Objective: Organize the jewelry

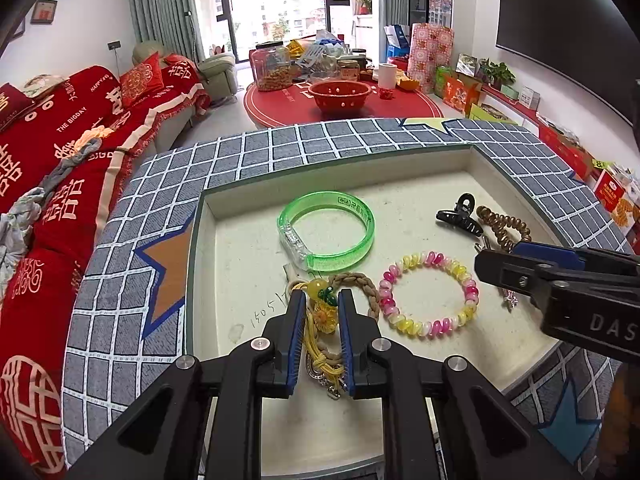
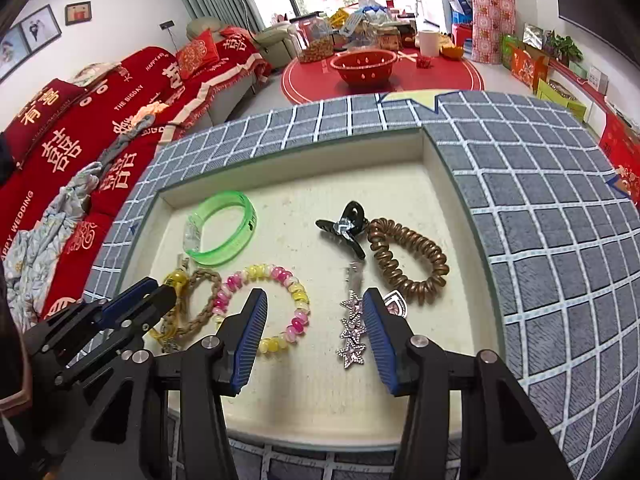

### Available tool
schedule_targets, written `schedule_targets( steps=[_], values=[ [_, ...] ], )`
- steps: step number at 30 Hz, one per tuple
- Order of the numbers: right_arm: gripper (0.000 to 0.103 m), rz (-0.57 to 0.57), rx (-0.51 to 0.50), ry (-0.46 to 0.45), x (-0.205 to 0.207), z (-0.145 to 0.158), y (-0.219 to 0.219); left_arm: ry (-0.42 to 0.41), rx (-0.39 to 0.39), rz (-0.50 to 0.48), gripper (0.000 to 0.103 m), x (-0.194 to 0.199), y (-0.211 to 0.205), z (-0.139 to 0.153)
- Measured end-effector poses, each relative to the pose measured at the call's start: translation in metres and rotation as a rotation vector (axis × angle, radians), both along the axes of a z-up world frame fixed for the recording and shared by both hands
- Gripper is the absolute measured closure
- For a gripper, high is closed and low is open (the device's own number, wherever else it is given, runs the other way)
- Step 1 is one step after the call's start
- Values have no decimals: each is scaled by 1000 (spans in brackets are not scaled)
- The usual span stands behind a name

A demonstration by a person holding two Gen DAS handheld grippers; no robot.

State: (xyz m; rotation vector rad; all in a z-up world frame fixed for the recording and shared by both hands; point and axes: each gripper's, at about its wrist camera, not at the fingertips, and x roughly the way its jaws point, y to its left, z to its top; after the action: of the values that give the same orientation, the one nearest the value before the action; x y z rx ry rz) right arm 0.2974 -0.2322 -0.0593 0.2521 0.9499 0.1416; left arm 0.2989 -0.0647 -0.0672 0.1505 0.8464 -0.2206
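A shallow cream tray holds the jewelry. My left gripper is closed around a yellow cord bracelet with a flower charm that lies on the tray; in the right wrist view it shows at the left. A green bangle, a pink-and-yellow bead bracelet and a brown braided loop lie nearby. My right gripper is open above the tray, between the bead bracelet and a star hair clip.
A black claw clip and a brown spiral hair tie lie at the tray's right. A grey checked cloth surrounds the tray. A red sofa stands to the left.
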Motion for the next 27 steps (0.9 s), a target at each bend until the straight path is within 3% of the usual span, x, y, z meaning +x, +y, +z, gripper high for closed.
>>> schedule_targets(
  steps=[10, 11, 12, 13, 15, 22, 24, 26, 27],
  values=[
    [50, -54, 6, -21, -19, 15, -13, -22, 13, 22, 70, -3, -3, 9],
    [50, -57, 4, -22, -21, 15, -14, -19, 14, 26, 58, -2, -4, 10],
    [50, -60, 2, -22, -22, 15, -15, -22, 16, 35, 14, -2, -3, 10],
    [50, -65, 0, -24, -23, 16, -16, -50, 17, 61, 0, -5, -1, 13],
    [49, -70, -2, -28, -25, 18, -18, -107, 8, 69, 0, -11, 2, 20],
    [49, -76, -8, -26, -30, 20, -21, -83, 5, 71, 0, -10, 7, 25],
    [45, -67, -14, -17, -32, 18, -19, -79, 16, 81, 0, -12, 10, 24],
    [28, -62, -17, -13, -35, 16, -17, -81, 27, 92, 0, -16, 12, 22],
    [26, -63, -19, -15, -37, 15, -16, -82, 29, 97, 0, -18, 14, 22]
  ],
)
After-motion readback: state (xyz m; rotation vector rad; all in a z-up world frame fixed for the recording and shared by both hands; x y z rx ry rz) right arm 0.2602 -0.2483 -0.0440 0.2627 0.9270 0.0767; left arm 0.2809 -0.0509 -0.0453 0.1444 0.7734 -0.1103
